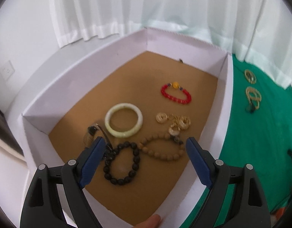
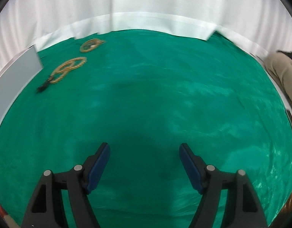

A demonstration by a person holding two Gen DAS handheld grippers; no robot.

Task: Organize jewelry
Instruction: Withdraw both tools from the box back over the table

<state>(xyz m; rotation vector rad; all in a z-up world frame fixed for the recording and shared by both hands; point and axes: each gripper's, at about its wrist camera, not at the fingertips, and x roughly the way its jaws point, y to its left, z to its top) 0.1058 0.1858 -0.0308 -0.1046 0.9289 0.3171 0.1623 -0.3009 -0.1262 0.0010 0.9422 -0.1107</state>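
A white box (image 1: 226, 87) with a brown floor holds a red bead bracelet (image 1: 176, 93), a pale jade bangle (image 1: 124, 119), gold chain jewelry (image 1: 174, 122), a tan bead bracelet (image 1: 162, 148), a black bead bracelet (image 1: 122, 163) and a dark pendant piece (image 1: 91, 131). My left gripper (image 1: 146, 142) is open and empty above the black and tan bracelets. Two gold bead pieces (image 2: 68, 69) (image 2: 90, 45) lie on the green cloth outside the box, also in the left wrist view (image 1: 253, 97) (image 1: 250, 76). My right gripper (image 2: 144, 148) is open and empty over bare green cloth, far from them.
The box's grey outer wall (image 2: 14, 81) stands at the left of the right wrist view. White curtain (image 2: 146, 5) hangs behind the green cloth (image 2: 164, 95). A person's leg (image 2: 282, 72) is at the far right. A fingertip (image 1: 151, 223) touches the box's near rim.
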